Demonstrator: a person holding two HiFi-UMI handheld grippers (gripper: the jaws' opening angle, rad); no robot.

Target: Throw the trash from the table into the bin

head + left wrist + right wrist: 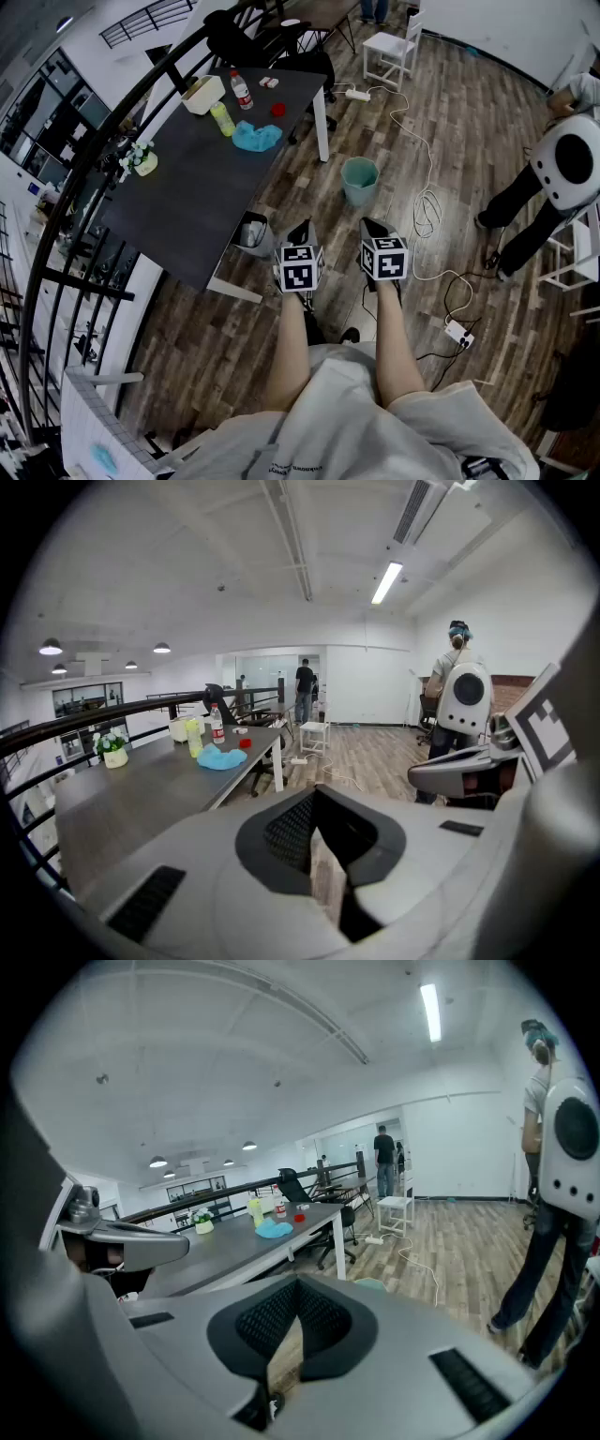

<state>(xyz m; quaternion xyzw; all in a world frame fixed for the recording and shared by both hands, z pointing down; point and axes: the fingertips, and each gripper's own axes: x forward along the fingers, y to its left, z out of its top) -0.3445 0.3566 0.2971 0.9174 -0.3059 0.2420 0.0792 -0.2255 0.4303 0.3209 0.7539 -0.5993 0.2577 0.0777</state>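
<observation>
Wood floor (450,131) lies beyond the jaws; left gripper (301,227) and right gripper (369,225) are closed and empty, with the table (187,197) ahead-left.

Floor (469,141): grey-brown wood planks.
Table (187,197): long, dark grey top, white legs.
Chair (392,47): white, past the table's end.
Railing (141,710): black, curving beside the table.
Walls (375,686): white.
Light (386,581): ceiling tube, lit.

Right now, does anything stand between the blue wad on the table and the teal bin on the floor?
Nothing visible does. The blue wad lies near the table's edge; the teal bin stands open on the floor beside the white table leg.
</observation>
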